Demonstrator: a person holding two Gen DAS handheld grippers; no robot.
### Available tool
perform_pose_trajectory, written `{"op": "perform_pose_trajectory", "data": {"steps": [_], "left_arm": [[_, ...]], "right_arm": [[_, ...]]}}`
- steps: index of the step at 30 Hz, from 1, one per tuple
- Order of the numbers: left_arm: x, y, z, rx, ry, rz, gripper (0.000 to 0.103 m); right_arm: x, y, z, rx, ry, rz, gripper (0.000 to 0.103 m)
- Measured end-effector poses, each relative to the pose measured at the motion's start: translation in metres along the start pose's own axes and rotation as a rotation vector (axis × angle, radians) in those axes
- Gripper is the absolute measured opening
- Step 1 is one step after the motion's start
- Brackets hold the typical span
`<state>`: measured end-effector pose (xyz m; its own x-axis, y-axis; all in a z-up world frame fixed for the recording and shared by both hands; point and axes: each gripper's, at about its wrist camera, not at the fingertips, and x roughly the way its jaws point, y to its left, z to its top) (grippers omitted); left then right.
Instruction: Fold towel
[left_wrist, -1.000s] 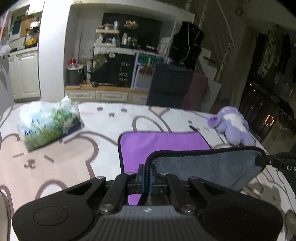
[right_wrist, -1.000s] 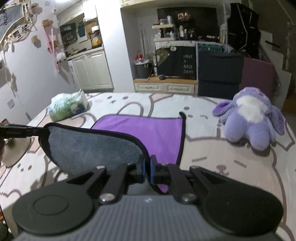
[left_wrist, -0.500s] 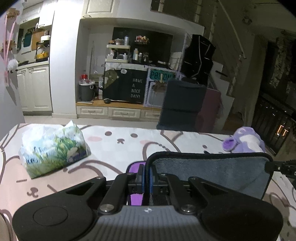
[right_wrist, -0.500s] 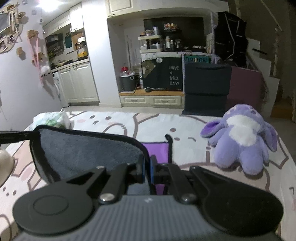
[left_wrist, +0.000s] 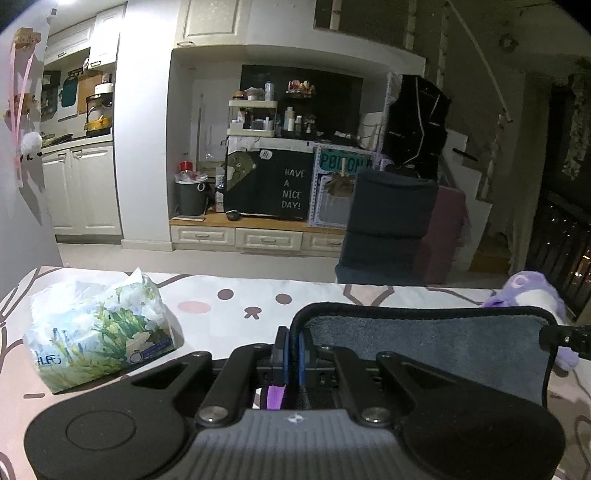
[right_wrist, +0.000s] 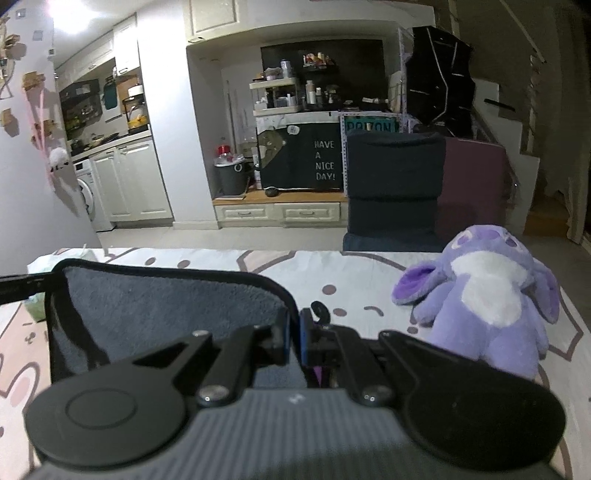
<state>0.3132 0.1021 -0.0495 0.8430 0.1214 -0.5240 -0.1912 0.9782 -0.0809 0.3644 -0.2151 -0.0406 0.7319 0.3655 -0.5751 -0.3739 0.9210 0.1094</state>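
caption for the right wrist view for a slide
Right gripper holds a towel corner raised above the table.

1. The grey terry-cloth towel with black piped edging (left_wrist: 424, 350) is lifted off the patterned surface and stretched between its two upper corners.
2. Its fuzzy grey face (right_wrist: 166, 306) is turned toward both cameras, the top hem running roughly level with rounded corners.
3. A sliver of purple fabric (left_wrist: 275, 396), its other side, shows low down beneath the raised edge.

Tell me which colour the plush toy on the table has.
The plush toy is purple with a white belly, seen best in the right wrist view.
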Motion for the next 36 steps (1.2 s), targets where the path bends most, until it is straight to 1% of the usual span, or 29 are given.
{"op": "perform_pose_trajectory", "data": {"steps": [9, 16, 20, 28, 36], "left_arm": [[0.042, -0.007, -0.006, 0.033, 0.062, 0.048, 0.005], [0.068, -0.013, -0.017, 0.094, 0.136, 0.081, 0.005], [0.080, -0.011, -0.023, 0.103, 0.164, 0.098, 0.005], [0.093, -0.010, -0.030, 0.097, 0.190, 0.101, 0.005], [0.105, -0.009, -0.033, 0.087, 0.208, 0.105, 0.005]], "right_arm": [[0.039, 0.007, 0.002, -0.024, 0.048, -0.026, 0.007], [0.071, 0.012, -0.008, -0.052, 0.121, -0.038, 0.007], [0.086, 0.013, -0.013, -0.060, 0.149, -0.047, 0.007], [0.106, 0.009, -0.020, -0.063, 0.185, -0.050, 0.007], [0.126, 0.003, -0.025, -0.048, 0.188, -0.051, 0.007]]}}
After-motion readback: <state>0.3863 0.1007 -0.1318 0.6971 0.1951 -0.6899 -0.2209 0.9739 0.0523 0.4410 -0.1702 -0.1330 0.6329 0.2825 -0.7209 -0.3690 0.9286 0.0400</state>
